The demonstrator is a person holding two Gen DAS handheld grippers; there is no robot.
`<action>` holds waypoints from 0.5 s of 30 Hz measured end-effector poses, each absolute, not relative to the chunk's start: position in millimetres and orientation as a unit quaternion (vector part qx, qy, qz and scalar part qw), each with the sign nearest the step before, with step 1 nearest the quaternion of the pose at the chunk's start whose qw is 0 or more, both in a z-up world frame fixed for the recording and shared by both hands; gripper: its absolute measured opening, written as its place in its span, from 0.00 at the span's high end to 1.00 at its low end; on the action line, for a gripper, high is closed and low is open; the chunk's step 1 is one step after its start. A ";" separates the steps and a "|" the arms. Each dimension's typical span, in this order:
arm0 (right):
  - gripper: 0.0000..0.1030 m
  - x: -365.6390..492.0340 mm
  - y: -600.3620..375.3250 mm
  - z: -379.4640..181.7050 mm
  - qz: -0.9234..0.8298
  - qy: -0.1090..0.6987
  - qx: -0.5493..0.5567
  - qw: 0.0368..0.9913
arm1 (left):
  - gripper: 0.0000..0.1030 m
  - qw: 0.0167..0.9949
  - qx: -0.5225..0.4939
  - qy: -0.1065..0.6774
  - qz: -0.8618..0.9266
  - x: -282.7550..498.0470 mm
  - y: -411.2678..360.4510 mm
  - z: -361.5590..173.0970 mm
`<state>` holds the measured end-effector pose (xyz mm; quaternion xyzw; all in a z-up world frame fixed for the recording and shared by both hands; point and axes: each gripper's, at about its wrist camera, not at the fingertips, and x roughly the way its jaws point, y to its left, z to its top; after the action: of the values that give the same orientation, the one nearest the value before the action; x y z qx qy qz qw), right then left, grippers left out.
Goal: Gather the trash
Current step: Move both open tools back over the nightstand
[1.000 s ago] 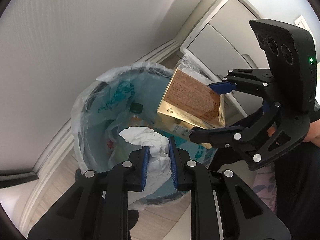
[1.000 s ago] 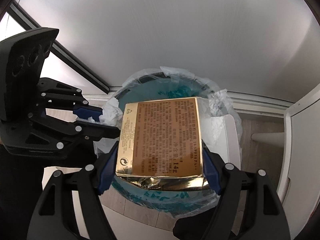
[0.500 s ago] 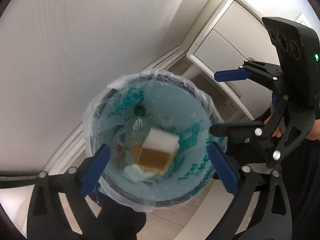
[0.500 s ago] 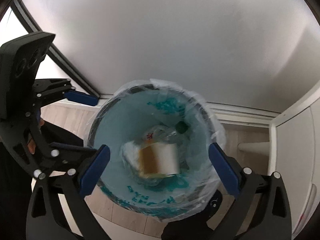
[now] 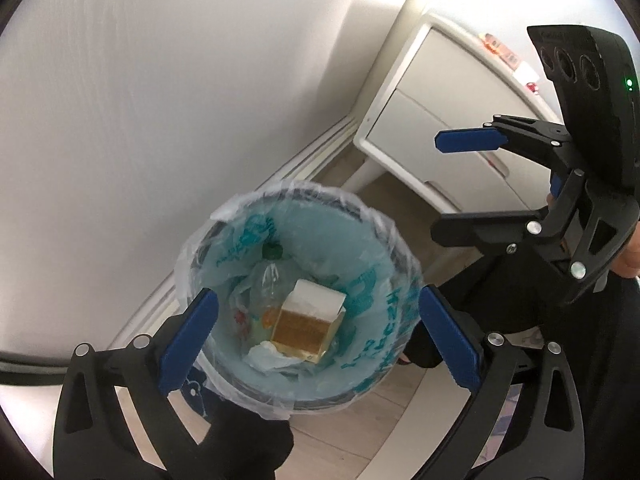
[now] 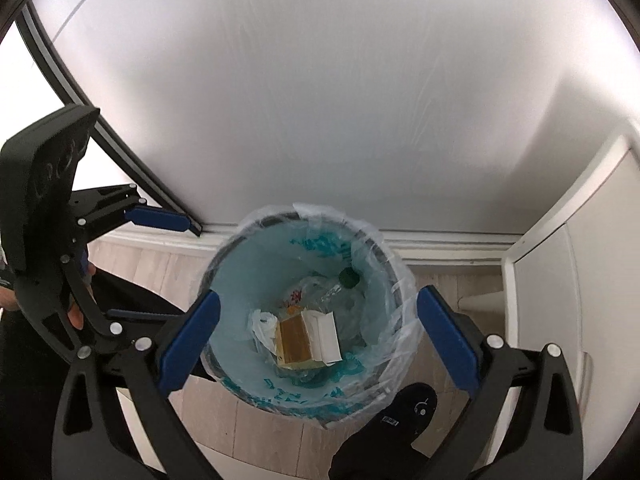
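Both tongs, left (image 5: pixel 318 332) and right (image 6: pixel 318 334), hang released over the bin (image 6: pixel 244 256); gold box (image 6: pixel 294 340) inside, its print seemingly too small to read.

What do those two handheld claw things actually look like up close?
Both are matte black plastic frames with silver rivets and two long fingers faced with blue pads. The right gripper carries a black block with round lens holes and a green light. Dark clothing shows behind.

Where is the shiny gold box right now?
The gold box lies at the bottom of the lined trash bin, seen in both wrist views, beside the crumpled white paper and against the clear plastic bottle.
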<state>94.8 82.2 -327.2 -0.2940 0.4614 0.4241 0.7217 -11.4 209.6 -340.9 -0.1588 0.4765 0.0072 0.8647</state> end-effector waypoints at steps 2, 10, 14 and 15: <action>0.07 95.4 78.8 -318.1 0.422 0.456 -0.289 0.729 | 0.06 0.870 -0.150 0.470 0.008 -10.9 207.8 -331.2; 0.07 105.6 51.1 -271.9 0.399 0.437 -0.247 0.767 | 0.06 0.891 -0.141 0.430 0.025 -6.8 207.6 -289.1; 0.07 110.1 32.3 -251.1 0.386 0.428 -0.231 0.784 | 0.06 0.900 -0.130 0.416 0.017 1.1 201.0 -269.6; 0.07 111.0 25.8 -245.8 0.381 0.425 -0.228 0.789 | 0.06 0.901 -0.127 0.414 0.013 3.8 198.7 -265.2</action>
<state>111.0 25.8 -245.8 -0.2284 0.4251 0.3808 0.7887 3.8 198.7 -265.2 -0.1267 0.4141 0.0127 0.9013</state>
